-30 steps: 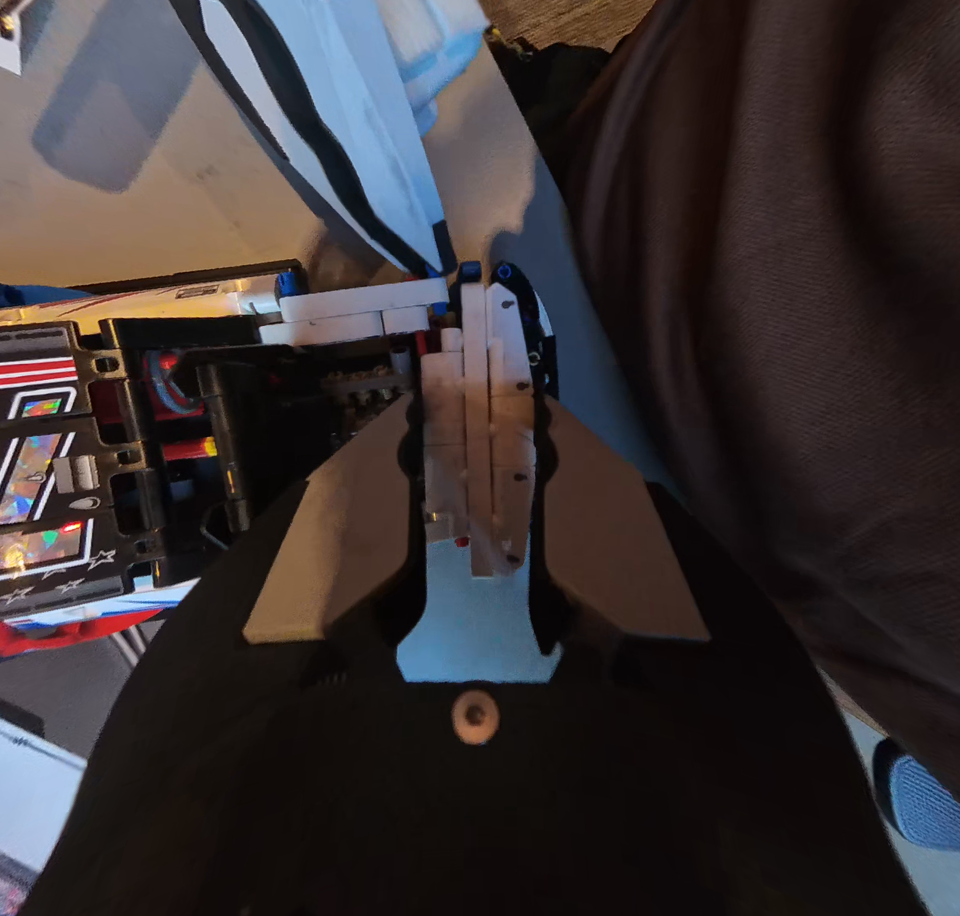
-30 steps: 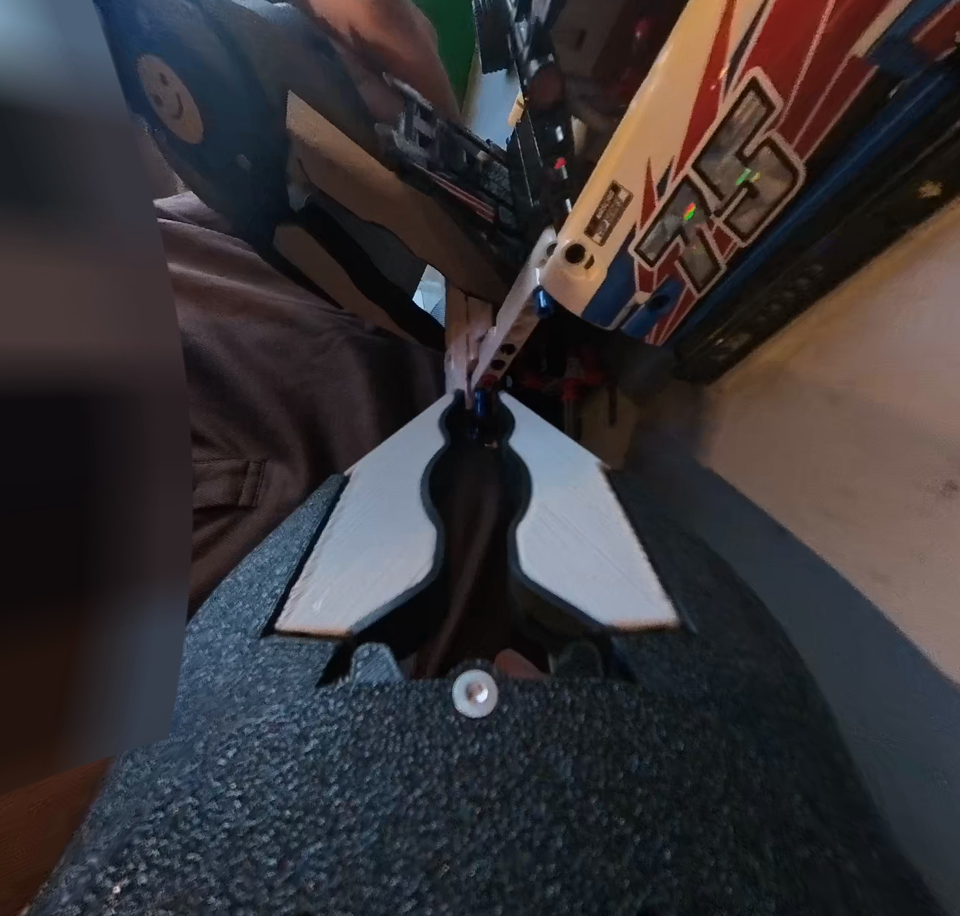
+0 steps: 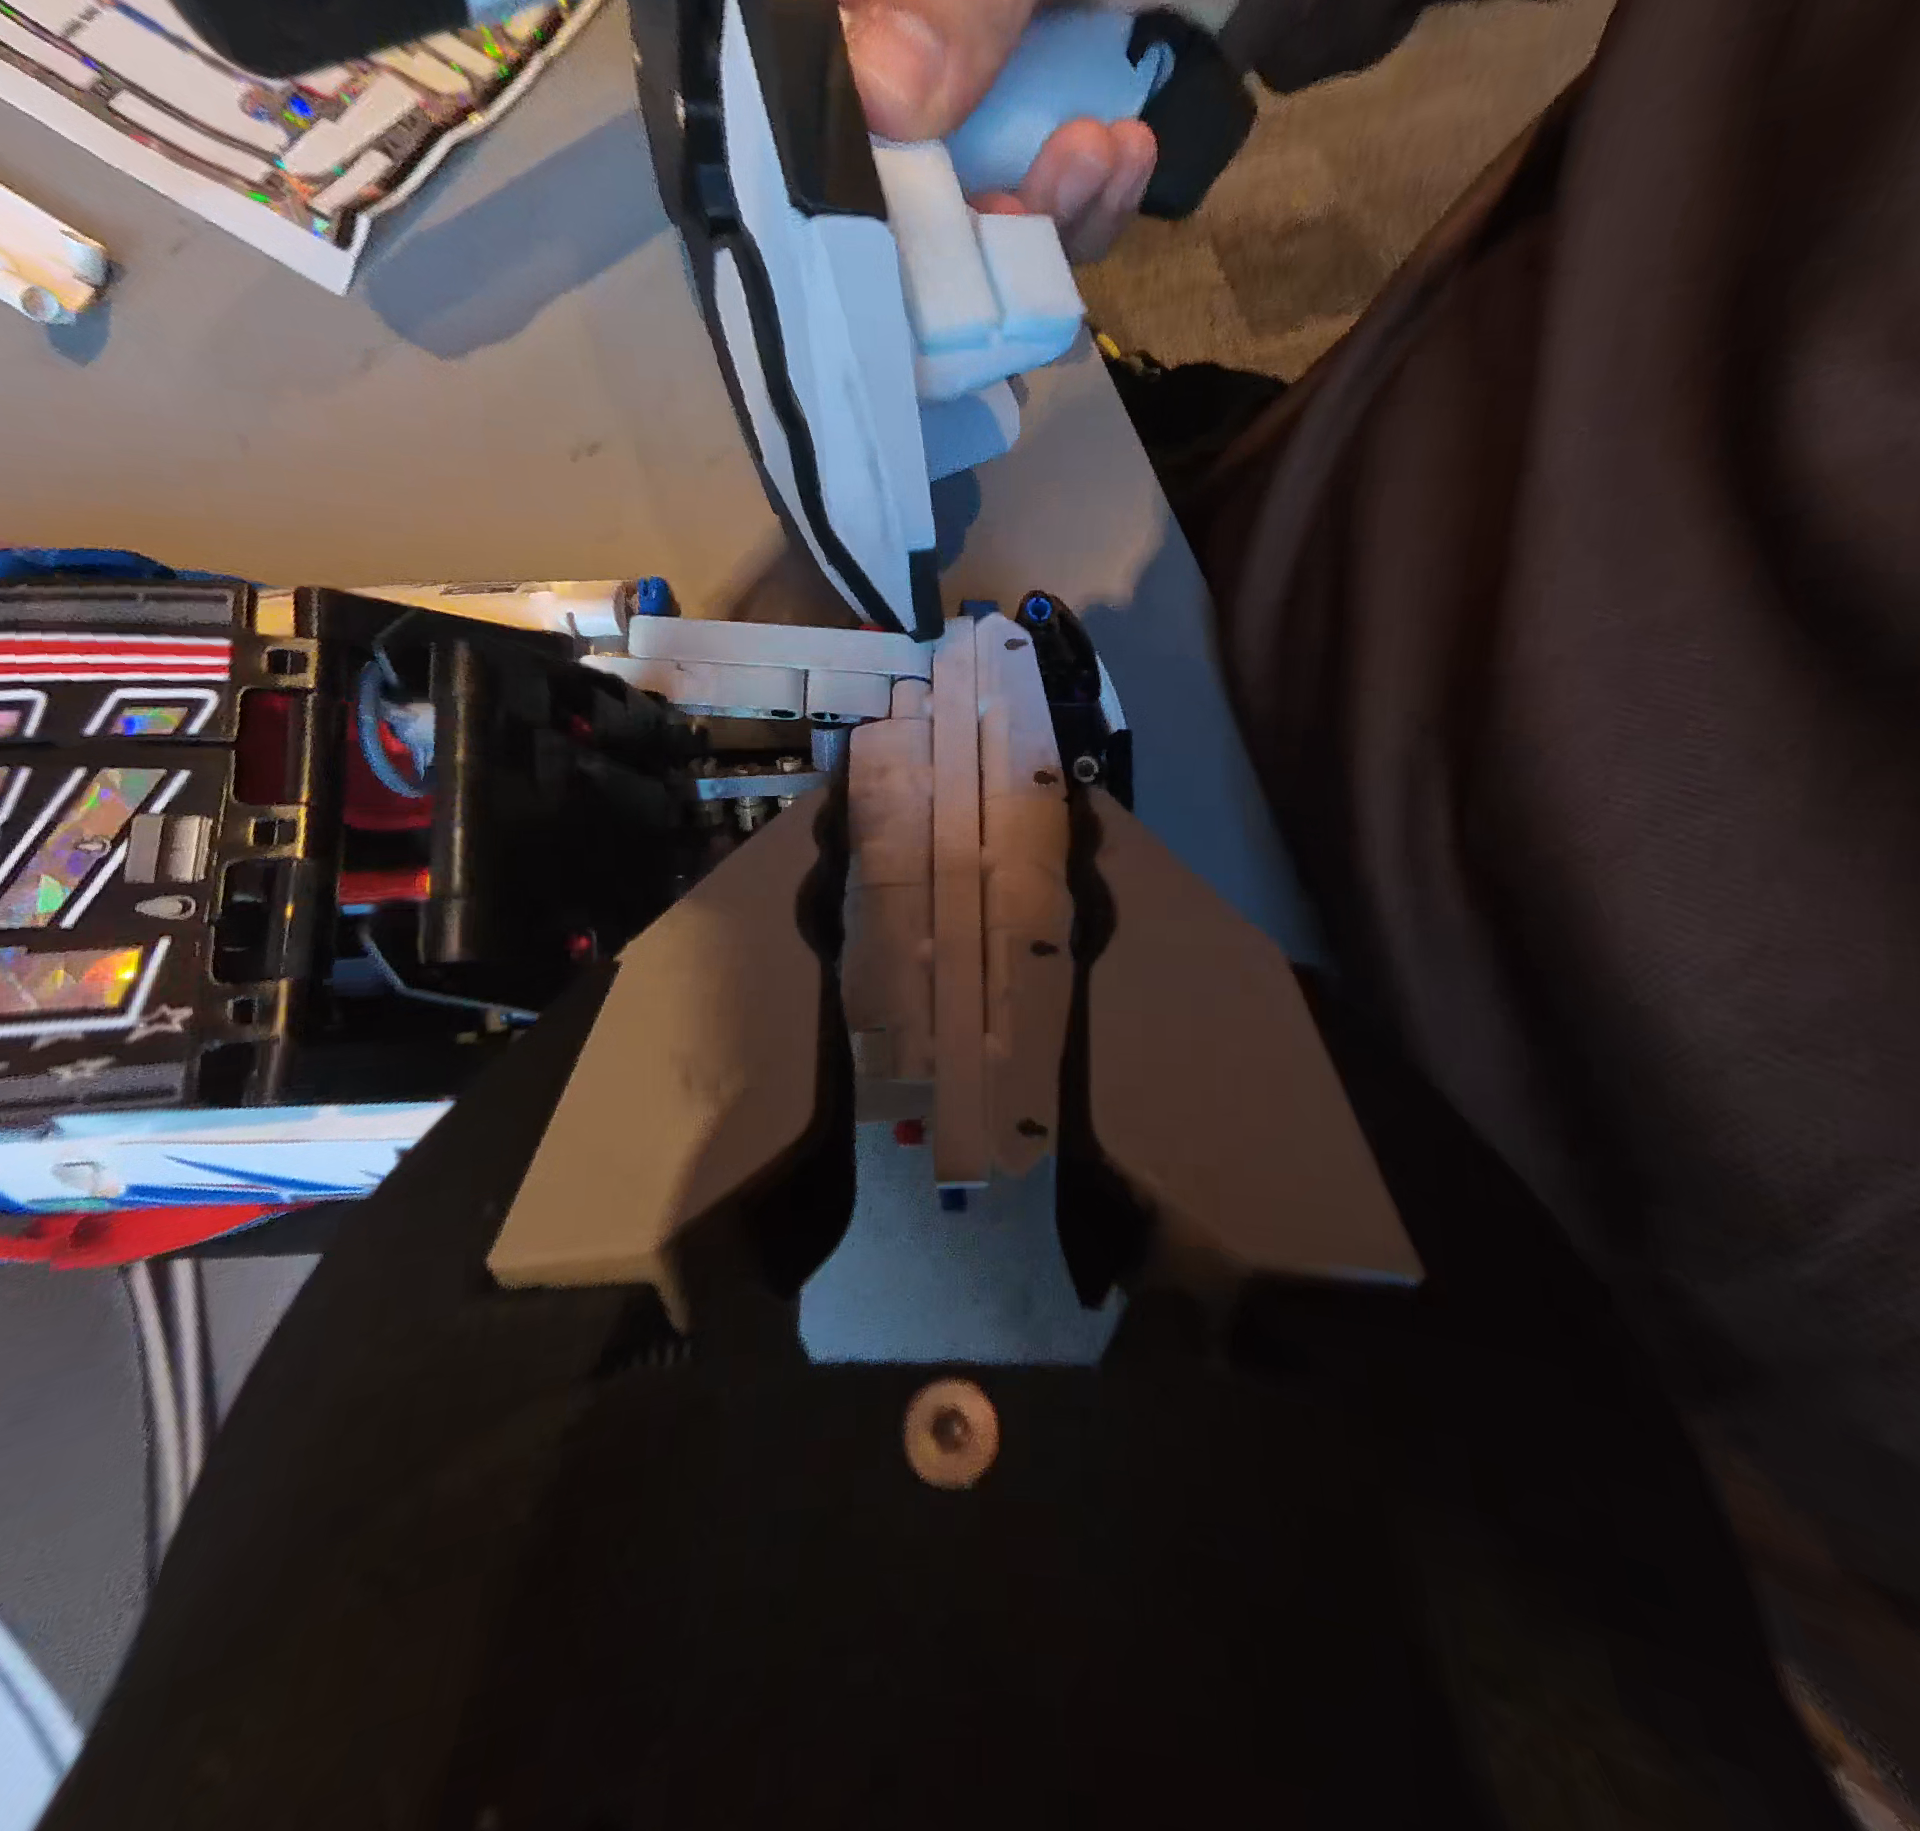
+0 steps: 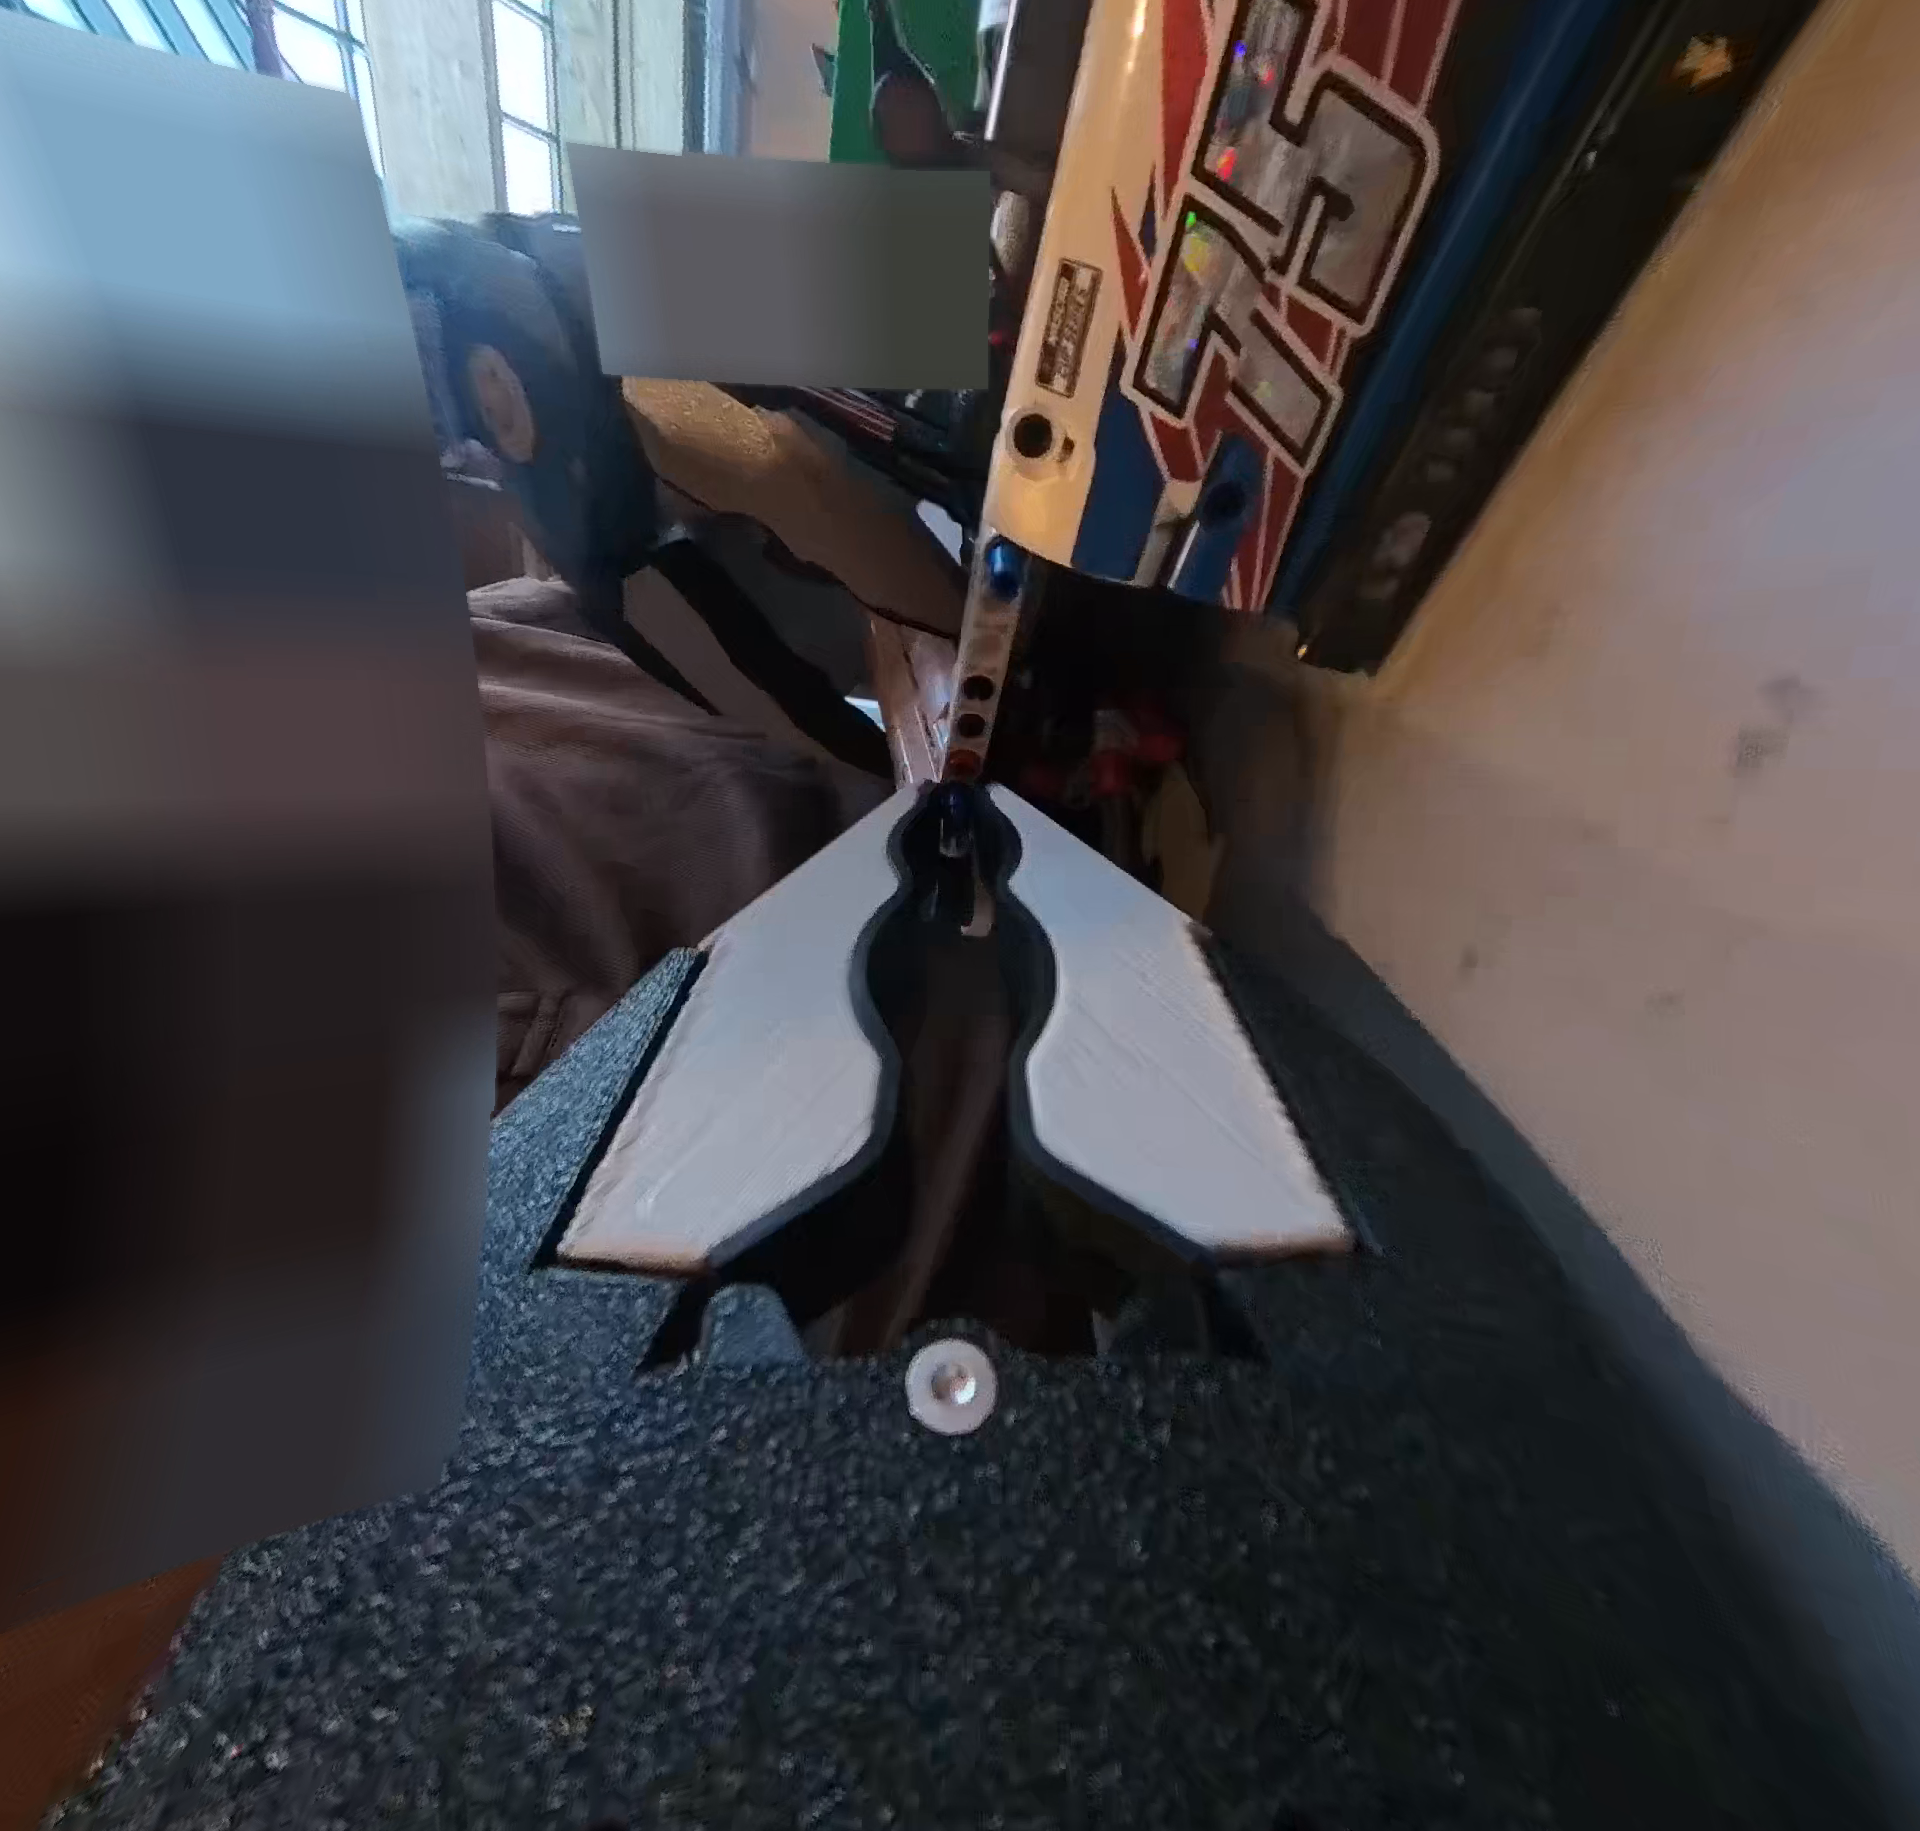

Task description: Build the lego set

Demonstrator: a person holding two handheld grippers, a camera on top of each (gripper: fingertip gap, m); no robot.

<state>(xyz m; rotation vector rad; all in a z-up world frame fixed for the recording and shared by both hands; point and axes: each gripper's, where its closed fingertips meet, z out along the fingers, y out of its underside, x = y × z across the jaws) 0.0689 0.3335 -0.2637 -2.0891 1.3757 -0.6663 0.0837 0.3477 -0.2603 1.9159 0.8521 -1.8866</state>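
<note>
White beam stack [image 3: 961, 908] of the lego car [image 3: 312, 846] is clenched in the left hand-held gripper [image 3: 956, 950] over the bench [image 3: 312, 431]; the right hand-held gripper [image 4: 951, 825] pinches a dark pin [image 4: 951, 831]. Best aligned squarely before pressing.

The left wrist view is looking along its fingers, very close to the white lego beams [image 3: 956, 908]; the right wrist view is looking up from the table's edge [image 4: 1621, 846]; both are seeing the lego car [image 3: 156, 846].

Lego car [image 3: 260, 846] on table [image 3: 312, 451], left of beam stack [image 3: 961, 898] betw. left gripper [image 3: 956, 815] fingers [image 3: 707, 1054].
</note>
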